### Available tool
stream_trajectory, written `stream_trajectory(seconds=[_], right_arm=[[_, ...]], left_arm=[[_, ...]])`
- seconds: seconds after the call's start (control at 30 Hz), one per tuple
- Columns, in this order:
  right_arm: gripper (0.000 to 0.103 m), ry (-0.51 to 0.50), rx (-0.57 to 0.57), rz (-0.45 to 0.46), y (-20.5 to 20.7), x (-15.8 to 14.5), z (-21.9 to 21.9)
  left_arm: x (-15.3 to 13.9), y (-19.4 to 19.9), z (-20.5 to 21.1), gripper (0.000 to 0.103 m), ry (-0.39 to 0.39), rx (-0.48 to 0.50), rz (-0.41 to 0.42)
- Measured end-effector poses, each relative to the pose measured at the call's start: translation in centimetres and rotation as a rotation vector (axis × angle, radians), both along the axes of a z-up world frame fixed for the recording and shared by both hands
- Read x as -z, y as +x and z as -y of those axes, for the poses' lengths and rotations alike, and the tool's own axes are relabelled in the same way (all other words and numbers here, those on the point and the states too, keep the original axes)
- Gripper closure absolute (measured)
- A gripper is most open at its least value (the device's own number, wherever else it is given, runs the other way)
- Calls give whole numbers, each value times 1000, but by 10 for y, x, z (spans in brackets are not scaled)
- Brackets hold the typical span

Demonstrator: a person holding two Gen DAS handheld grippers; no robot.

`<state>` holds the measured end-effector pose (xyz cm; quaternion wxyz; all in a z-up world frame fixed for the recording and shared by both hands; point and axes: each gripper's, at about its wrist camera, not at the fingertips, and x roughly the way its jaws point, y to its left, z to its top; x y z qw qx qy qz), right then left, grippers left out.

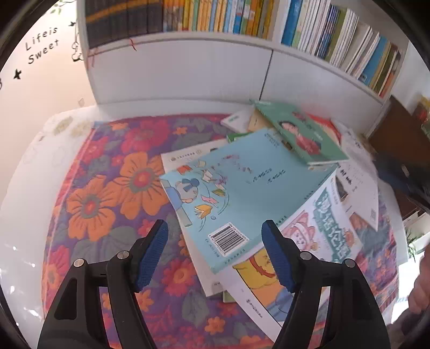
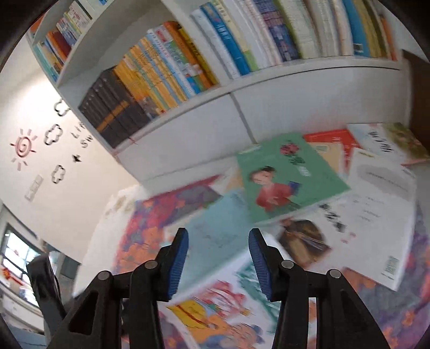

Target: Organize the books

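Several books lie in a loose heap on a floral tablecloth. A light blue book with a barcode lies on top, back cover up. A green book with a girl in red rests on the heap behind it; it also shows in the right wrist view. A white picture book lies under the blue one. My left gripper is open and empty, above the blue book's near corner. My right gripper is open and empty, above the heap; the light blue book lies beyond it.
A white bookcase stands behind the table, its shelf packed with upright books. The same shelf shows in the right wrist view. A white wall with decals is at the left. Dark wooden furniture stands at the right.
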<state>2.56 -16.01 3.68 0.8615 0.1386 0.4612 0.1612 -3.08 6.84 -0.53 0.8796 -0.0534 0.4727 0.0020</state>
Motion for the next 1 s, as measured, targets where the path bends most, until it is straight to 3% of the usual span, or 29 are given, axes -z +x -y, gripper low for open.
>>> stream_trajectory(seconds=[0.17,0.27,0.4,0.43,0.5,0.57,0.73,0.83,0.9,1.0], right_arm=[[56,-81,33,-118,-35,39,41],[56,-10,-4,-207,-55,68,54],[56,-80,-51,-237,-62,89,34],[56,-77,-67,-247,-63,94,29],[56,-44,-101,-272,-61,104,17],[56,-70,-101,-242,-61,102,10],[56,4,-108,-262,-53,95,7],[56,0,-86,-263,-43,89,6],[56,31,-73,-286,-33,88,7],[56,135,-36,-335,-23,94,14]], left_arm=[[19,17,5,32,-38,47,-37],[27,33,13,32,-52,72,-56],[35,39,27,32,-190,163,-136],[38,38,36,32,-190,202,-157],[39,35,50,32,-103,230,-153],[39,37,52,32,-26,182,-140],[35,39,30,32,-114,138,-142],[51,38,37,32,-160,265,-261],[51,29,47,32,-97,307,-248],[45,15,57,32,-91,355,-224]])
